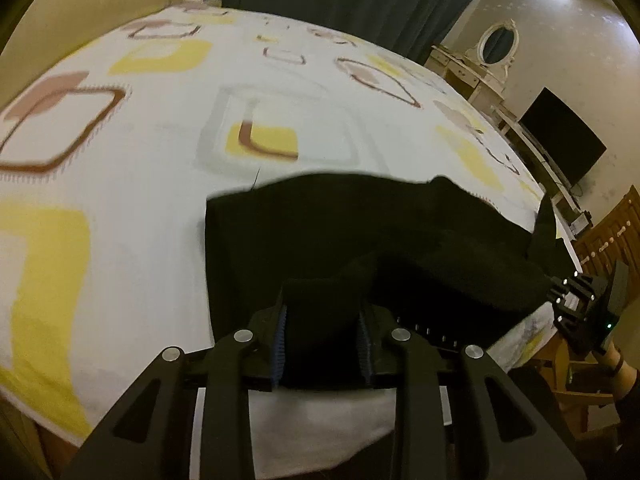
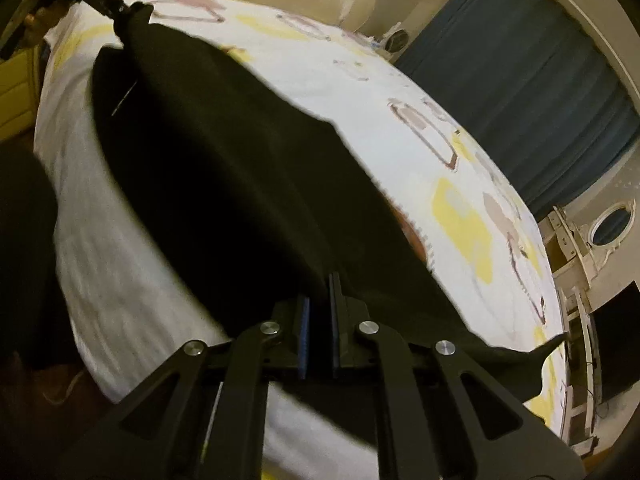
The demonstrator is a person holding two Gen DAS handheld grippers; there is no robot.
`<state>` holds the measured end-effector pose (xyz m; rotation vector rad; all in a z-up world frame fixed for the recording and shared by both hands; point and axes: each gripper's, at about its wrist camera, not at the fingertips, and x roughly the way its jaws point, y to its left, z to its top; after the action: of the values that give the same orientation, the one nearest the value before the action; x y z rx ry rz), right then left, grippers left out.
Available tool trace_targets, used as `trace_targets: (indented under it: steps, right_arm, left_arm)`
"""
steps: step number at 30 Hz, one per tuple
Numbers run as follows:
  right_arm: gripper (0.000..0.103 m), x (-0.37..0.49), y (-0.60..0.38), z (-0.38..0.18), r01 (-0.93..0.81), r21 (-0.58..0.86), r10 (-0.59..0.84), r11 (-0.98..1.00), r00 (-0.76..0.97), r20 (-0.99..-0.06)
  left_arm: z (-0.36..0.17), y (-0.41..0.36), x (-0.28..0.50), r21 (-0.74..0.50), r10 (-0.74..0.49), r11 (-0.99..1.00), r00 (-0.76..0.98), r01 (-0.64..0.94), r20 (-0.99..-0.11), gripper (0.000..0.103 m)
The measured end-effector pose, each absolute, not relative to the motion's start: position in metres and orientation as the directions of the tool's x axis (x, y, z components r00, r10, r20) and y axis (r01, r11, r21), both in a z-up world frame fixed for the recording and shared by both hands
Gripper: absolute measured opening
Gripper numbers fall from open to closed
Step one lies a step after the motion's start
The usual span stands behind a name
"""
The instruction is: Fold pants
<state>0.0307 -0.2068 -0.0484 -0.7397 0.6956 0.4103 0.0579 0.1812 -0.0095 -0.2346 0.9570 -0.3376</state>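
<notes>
Pants [image 1: 320, 232]: black, partly lying on the patterned bed sheet [image 1: 140, 184] near the bed's near edge, partly lifted off it by both grippers.
Left gripper [image 1: 322, 332]: jaws narrow, clamped on a thick bunched end of the fabric that fills the gap between the pads.
Right gripper [image 2: 318, 320]: jaws almost fully together, pinching a thin edge of the cloth.
Reason for the hold: one end in each gripper keeps the cloth spread and taut between them, probably so one edge can be carried over the rest as a fold.
Long axis: runs from one gripper to the other, roughly along the bed's near edge; in the right wrist view the far end tapers up to the left gripper at top left.
Waist or hem: cannot tell which end is which; the fabric is too dark and blurred.
</notes>
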Motion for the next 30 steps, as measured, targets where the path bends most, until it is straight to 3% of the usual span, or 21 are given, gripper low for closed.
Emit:
trace_targets:
  steps: [19, 23, 30]
  right_arm:
    - [0.01, 0.004, -0.205, -0.07, -0.548, -0.448, 0.078, 0.706, 0.689, -0.72]
    - [0.01, 0.001, -0.203, -0.073, -0.544, -0.459, 0.069, 0.703, 0.693, -0.717]
    - [0.012, -0.004, -0.202, -0.074, -0.537, -0.454, 0.064, 0.711, 0.692, -0.719]
  left_arm:
    - [-0.037, 0.202, 0.021, -0.357, -0.349, 0.93, 0.525, 0.089, -0.776, 0.036]
    - [-0.041, 0.215, 0.016, -0.337, -0.29, 0.941, 0.528, 0.007, -0.798, 0.036]
    - [-0.037, 0.24, 0.01, -0.455, -0.329, 0.884, 0.549, -0.106, -0.768, 0.036]
